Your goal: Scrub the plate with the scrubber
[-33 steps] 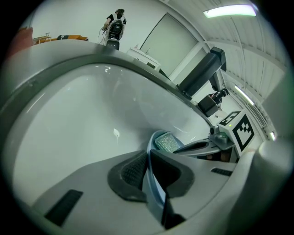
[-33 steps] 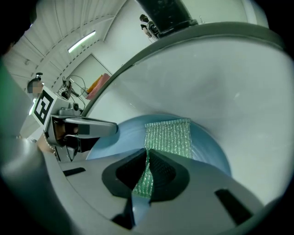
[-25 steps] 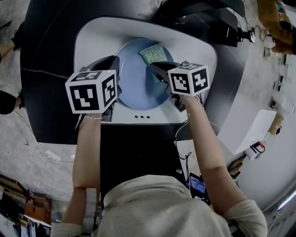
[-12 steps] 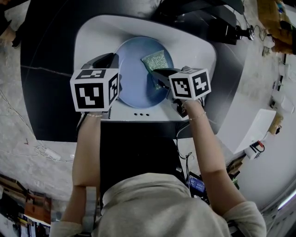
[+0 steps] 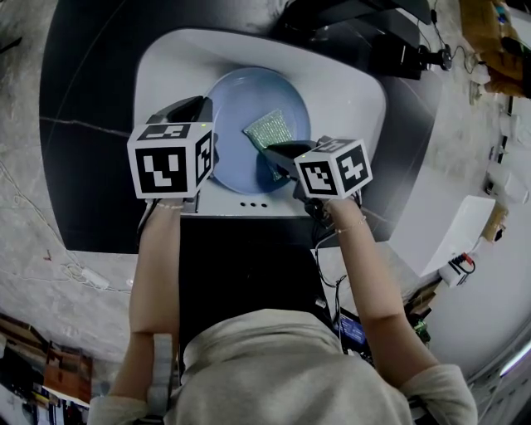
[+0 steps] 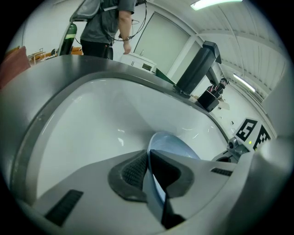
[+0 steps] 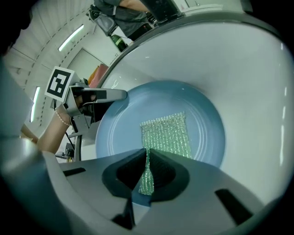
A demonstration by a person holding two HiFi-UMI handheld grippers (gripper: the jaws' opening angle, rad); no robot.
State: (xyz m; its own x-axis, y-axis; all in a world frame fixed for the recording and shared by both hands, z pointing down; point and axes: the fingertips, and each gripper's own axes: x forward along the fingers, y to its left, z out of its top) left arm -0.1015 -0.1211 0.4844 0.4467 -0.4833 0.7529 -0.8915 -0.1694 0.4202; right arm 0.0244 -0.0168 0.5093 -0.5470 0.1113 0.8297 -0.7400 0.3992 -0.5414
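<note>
White sink [image 5: 348, 83] in black counter [image 5: 83, 166]; left hand-held gripper [image 6: 149, 160] clamps blue plate [image 5: 249, 100] rim, right hand-held gripper [image 7: 147, 160] pinches green scrubber [image 5: 270, 129]

You face a black counter [image 5: 83, 183] with a white basin [image 5: 166, 66] sunk into it. Left of the counter, note pale speckled floor [image 5: 25, 249]; above the counter, strip lights [image 6: 216, 3] cross the ceiling.
</note>
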